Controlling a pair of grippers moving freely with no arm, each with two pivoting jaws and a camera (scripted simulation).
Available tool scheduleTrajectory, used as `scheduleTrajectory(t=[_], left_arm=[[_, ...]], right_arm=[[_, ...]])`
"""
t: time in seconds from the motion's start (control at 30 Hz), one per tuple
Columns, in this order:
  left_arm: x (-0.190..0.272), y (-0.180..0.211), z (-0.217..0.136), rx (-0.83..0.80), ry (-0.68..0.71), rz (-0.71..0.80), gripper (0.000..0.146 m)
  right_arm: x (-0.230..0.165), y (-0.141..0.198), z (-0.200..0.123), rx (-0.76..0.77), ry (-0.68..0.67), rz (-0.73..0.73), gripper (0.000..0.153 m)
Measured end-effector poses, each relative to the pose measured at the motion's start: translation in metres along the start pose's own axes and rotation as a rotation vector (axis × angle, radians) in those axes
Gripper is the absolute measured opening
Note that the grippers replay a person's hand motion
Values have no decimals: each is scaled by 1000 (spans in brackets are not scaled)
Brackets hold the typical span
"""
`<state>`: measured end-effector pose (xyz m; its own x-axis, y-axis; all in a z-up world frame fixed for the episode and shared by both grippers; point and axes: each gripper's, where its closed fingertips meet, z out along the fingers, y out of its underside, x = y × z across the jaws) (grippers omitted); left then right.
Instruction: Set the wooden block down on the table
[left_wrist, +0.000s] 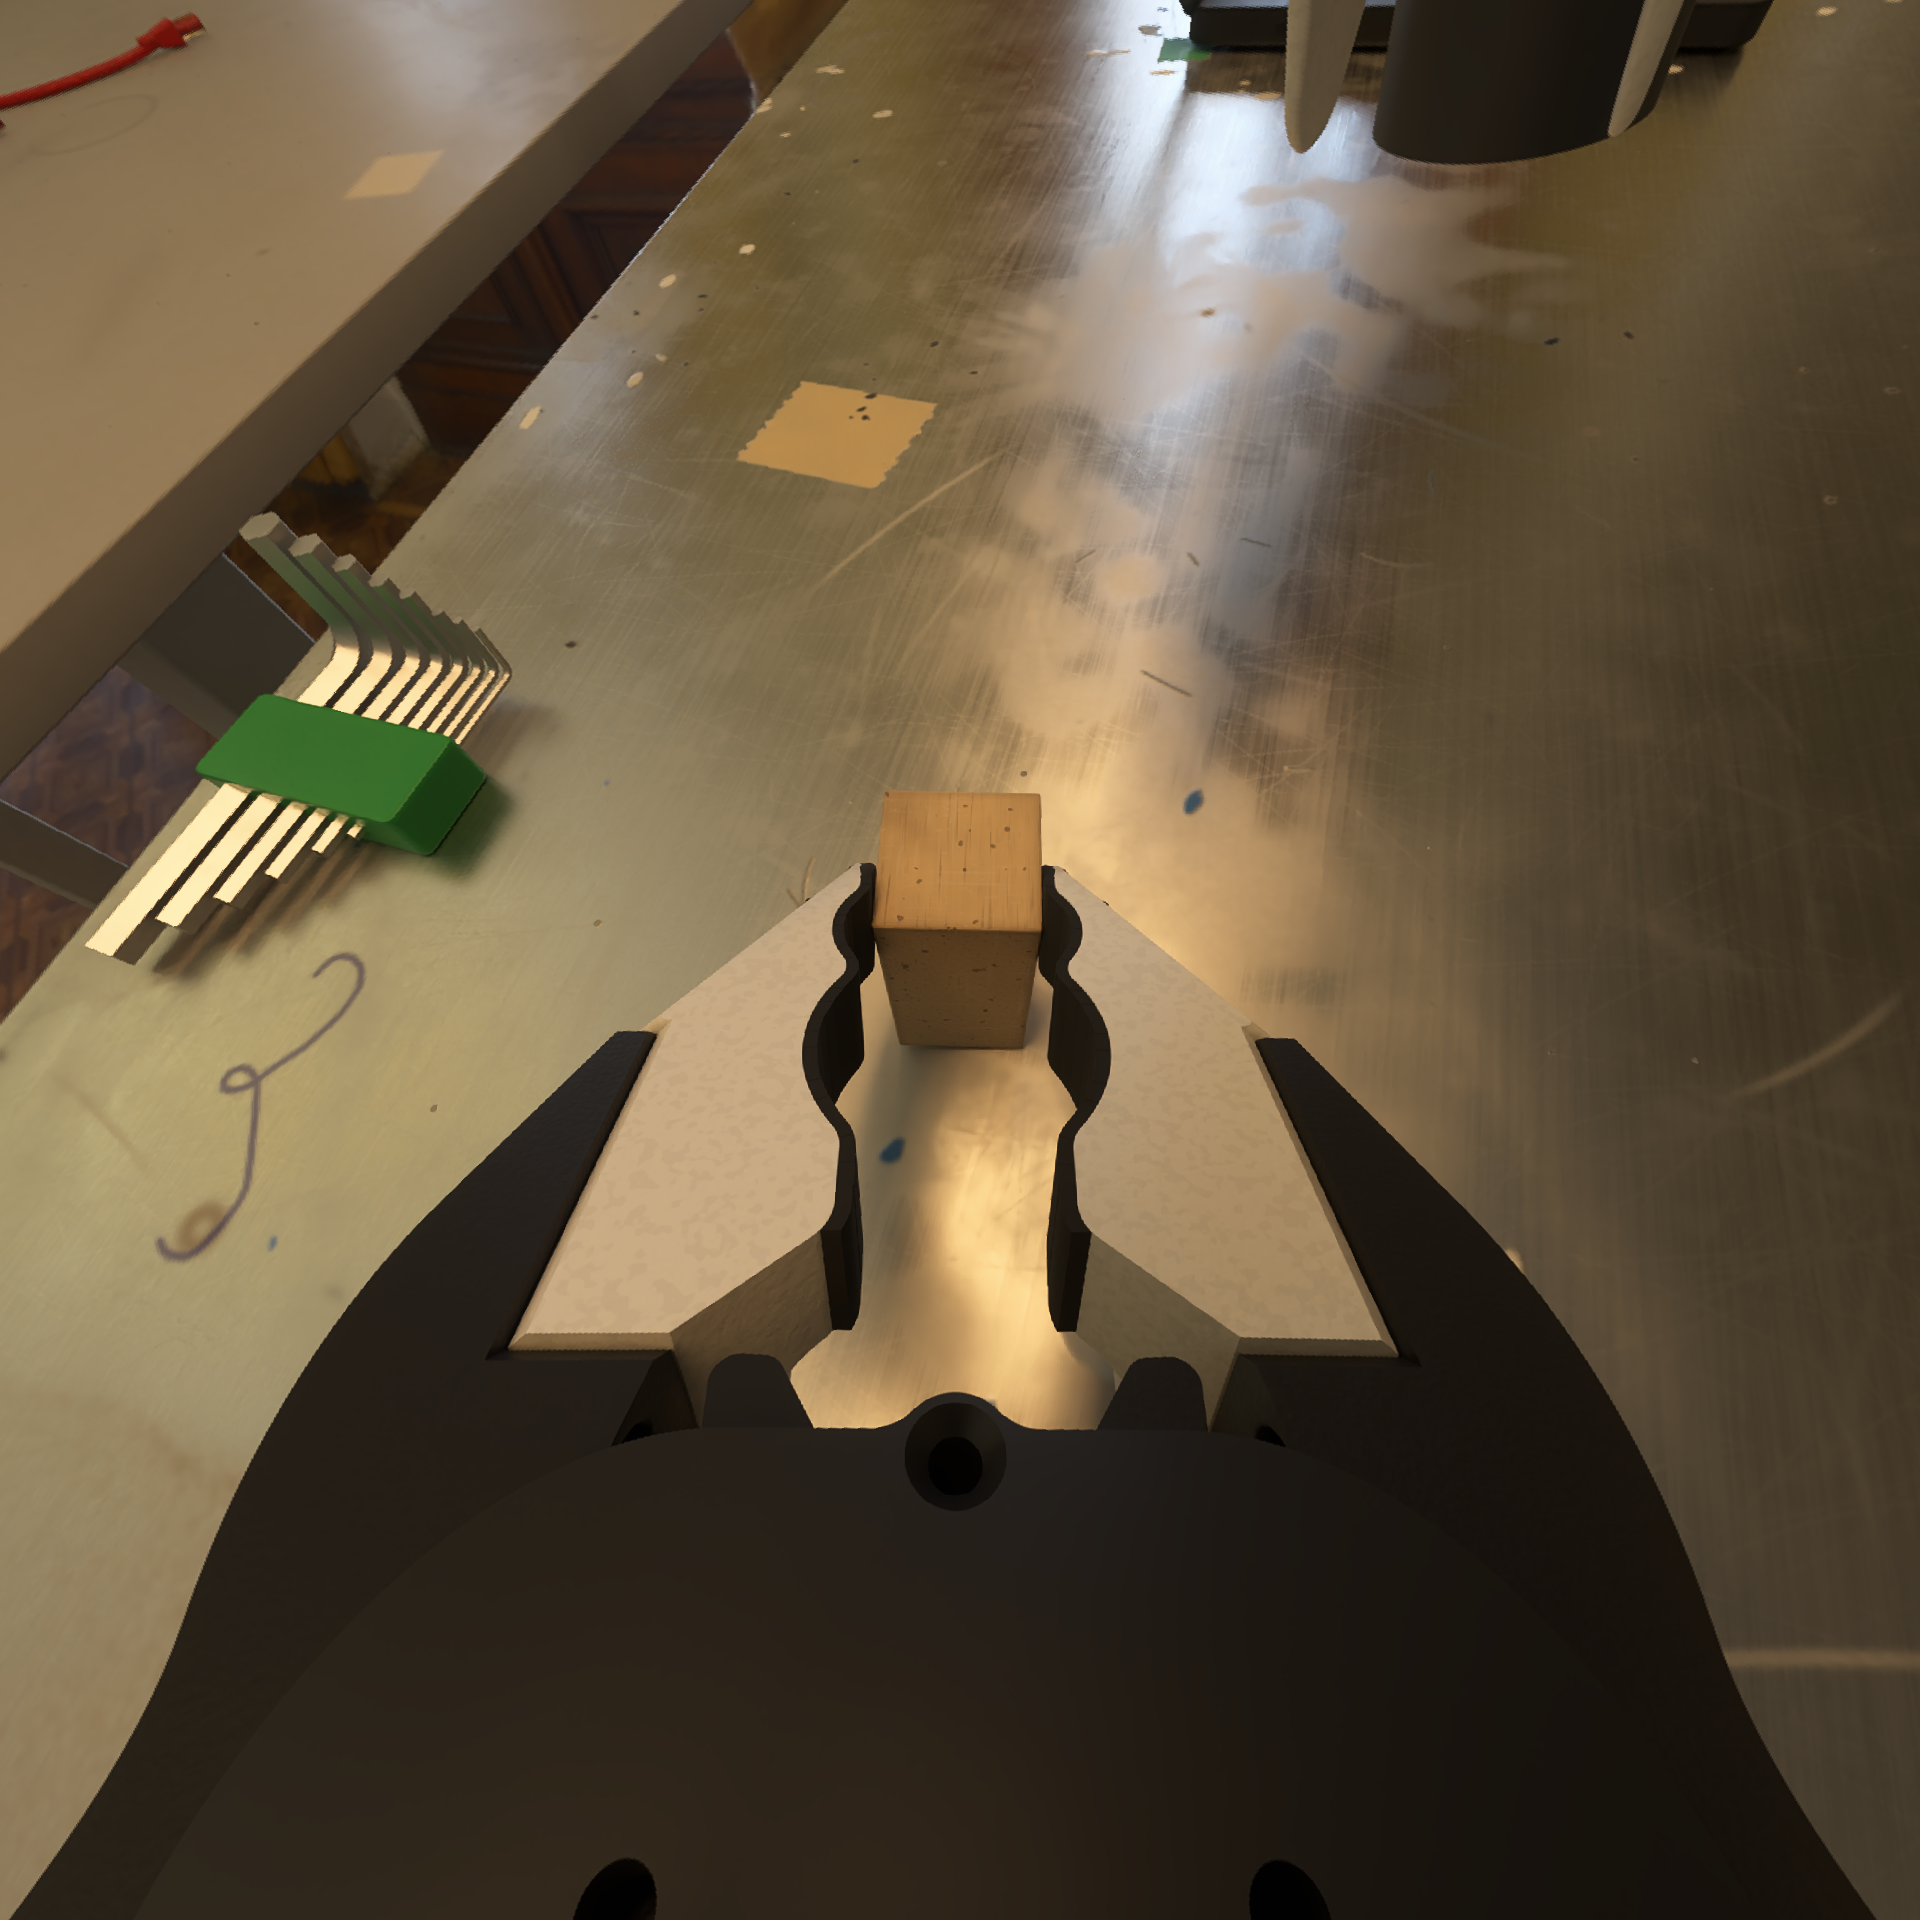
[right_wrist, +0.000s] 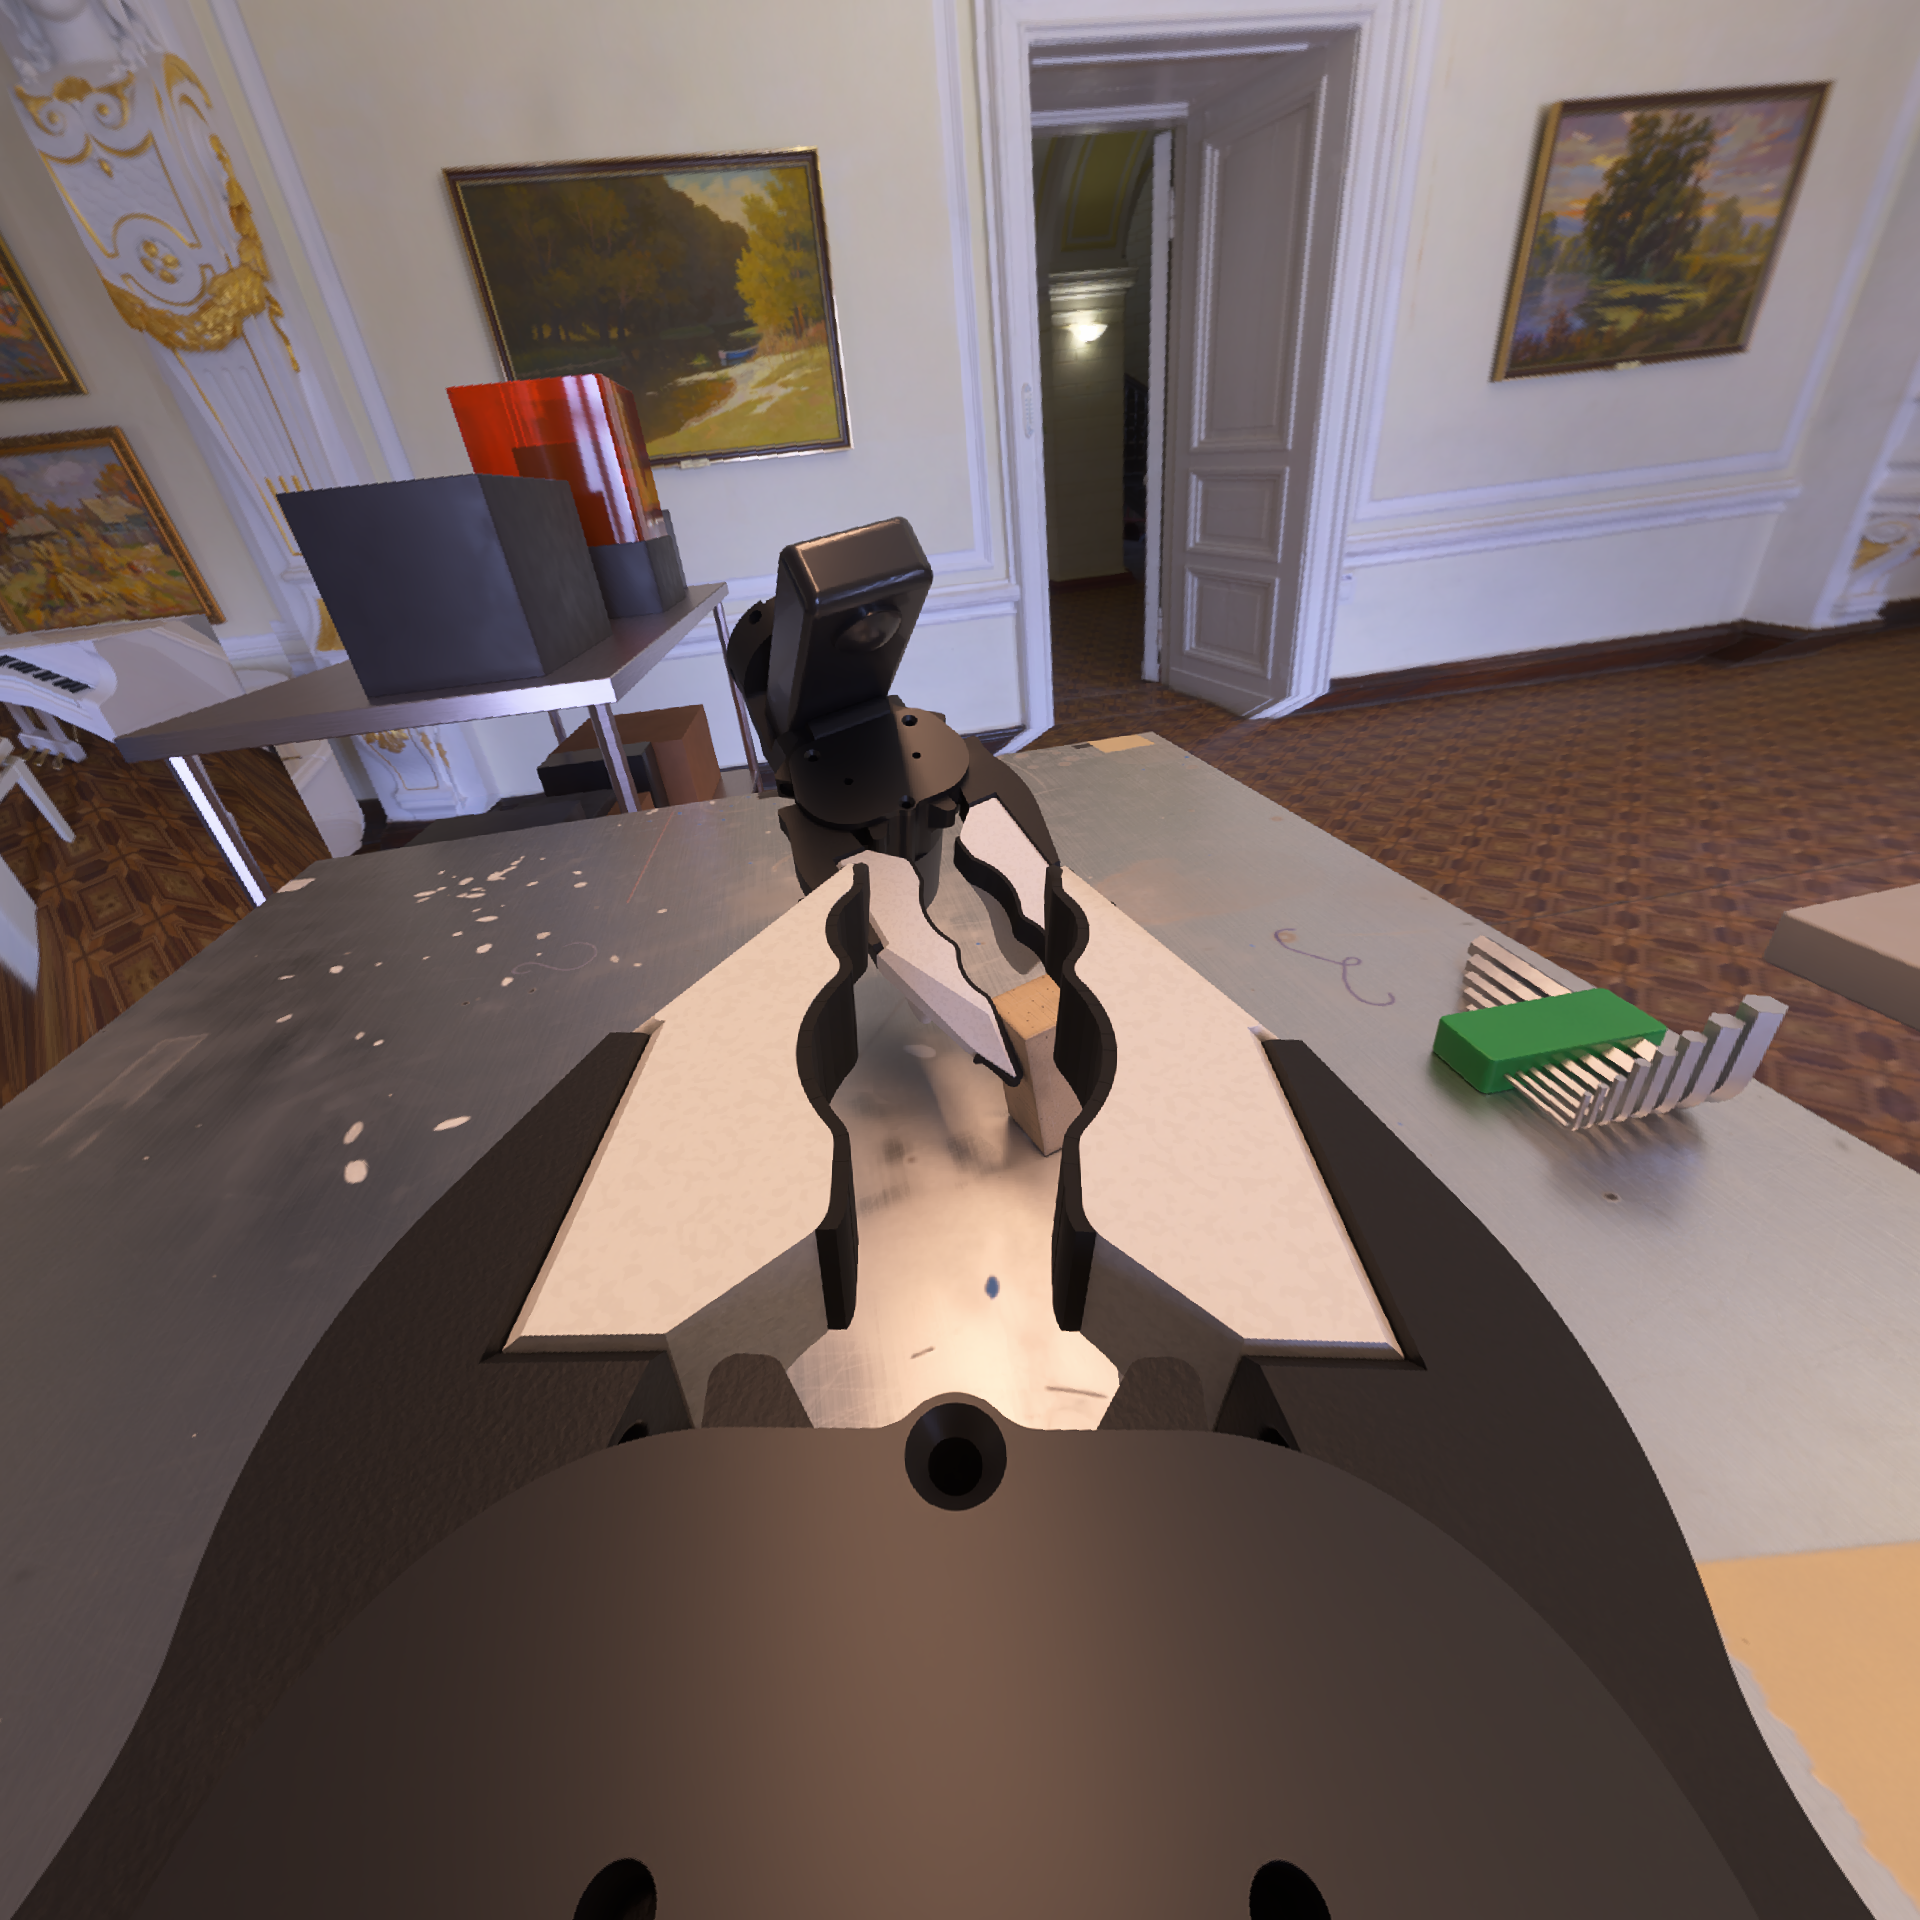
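Observation:
The wooden block (left_wrist: 961, 977) is a small light-brown cuboid held between the fingertips of my left gripper (left_wrist: 956, 878). The jaws press on its two sides. Its lower end is at or just above the scratched metal table (left_wrist: 1351, 727); I cannot tell if it touches. In the right wrist view the left gripper (right_wrist: 1013, 1060) tilts down toward the table with the block (right_wrist: 1029, 1013) at its tip. My right gripper (right_wrist: 956, 883) is open and empty, hovering above the table and facing the left one. It also shows at the top of the left wrist view (left_wrist: 1455, 135).
A set of hex keys in a green holder (left_wrist: 343, 769) lies near the table's edge; it also shows in the right wrist view (right_wrist: 1548, 1039). A second grey table (left_wrist: 208, 260) stands beyond a gap. A side table carries a dark box (right_wrist: 436, 582).

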<state>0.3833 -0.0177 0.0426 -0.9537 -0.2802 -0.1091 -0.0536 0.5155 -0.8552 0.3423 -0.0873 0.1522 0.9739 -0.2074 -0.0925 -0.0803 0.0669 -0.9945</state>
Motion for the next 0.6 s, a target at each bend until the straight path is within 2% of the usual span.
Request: scheduleTrajectory(t=[0.6], left_arm=[[1,3,-2,-12,14,-43,31]], right_arm=[[-2,-1,0,0,-9,-4,34]])
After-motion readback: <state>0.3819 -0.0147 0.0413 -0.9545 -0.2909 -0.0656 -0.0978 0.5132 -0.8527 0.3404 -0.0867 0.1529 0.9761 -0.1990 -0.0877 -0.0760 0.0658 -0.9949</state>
